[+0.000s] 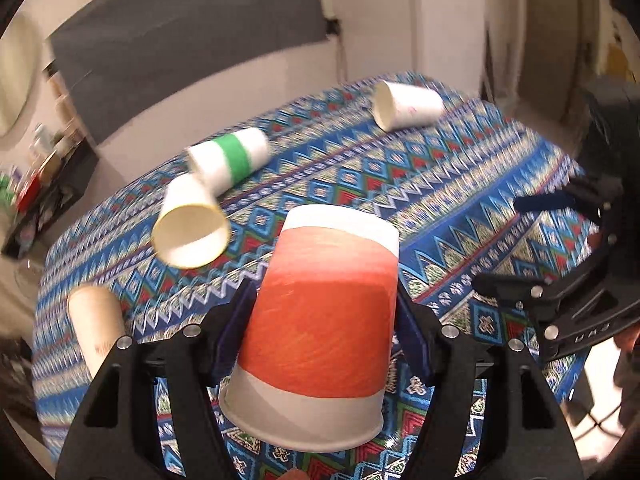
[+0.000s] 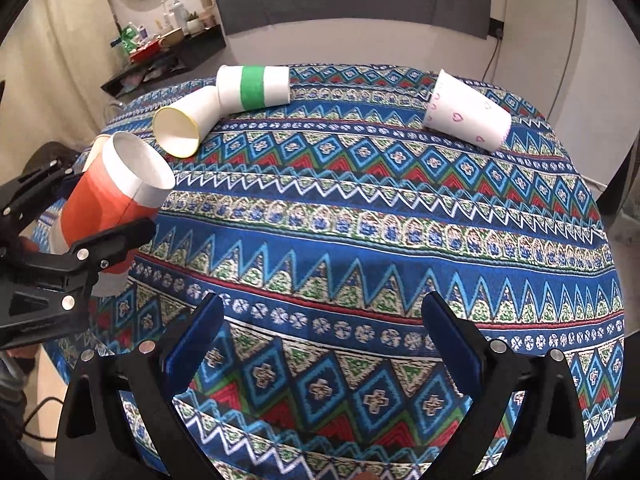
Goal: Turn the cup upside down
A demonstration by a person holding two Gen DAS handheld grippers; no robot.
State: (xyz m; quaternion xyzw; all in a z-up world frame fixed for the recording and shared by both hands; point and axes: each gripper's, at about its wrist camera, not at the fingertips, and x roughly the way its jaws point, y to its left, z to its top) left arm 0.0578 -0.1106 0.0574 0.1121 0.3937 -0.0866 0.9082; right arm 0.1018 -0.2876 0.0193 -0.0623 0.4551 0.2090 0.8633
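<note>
A paper cup with an orange band (image 1: 324,320) is clamped between the blue pads of my left gripper (image 1: 320,332), held above the patterned tablecloth (image 1: 460,200). In the left wrist view its base points away and its rim is nearest the camera. The right wrist view shows the same cup (image 2: 108,200) at the left, tilted, its base end up and to the right, with the left gripper (image 2: 68,240) shut on it. My right gripper (image 2: 320,344) is open and empty over the near middle of the cloth (image 2: 360,240); it also shows in the left wrist view (image 1: 560,248).
Other paper cups lie on their sides: a green-banded one (image 2: 254,89) (image 1: 230,158), a plain white one (image 2: 184,124) (image 1: 190,228), a heart-printed one (image 2: 468,116) (image 1: 406,106), and one at the left edge (image 1: 96,324). A cluttered shelf (image 2: 160,52) stands beyond the table.
</note>
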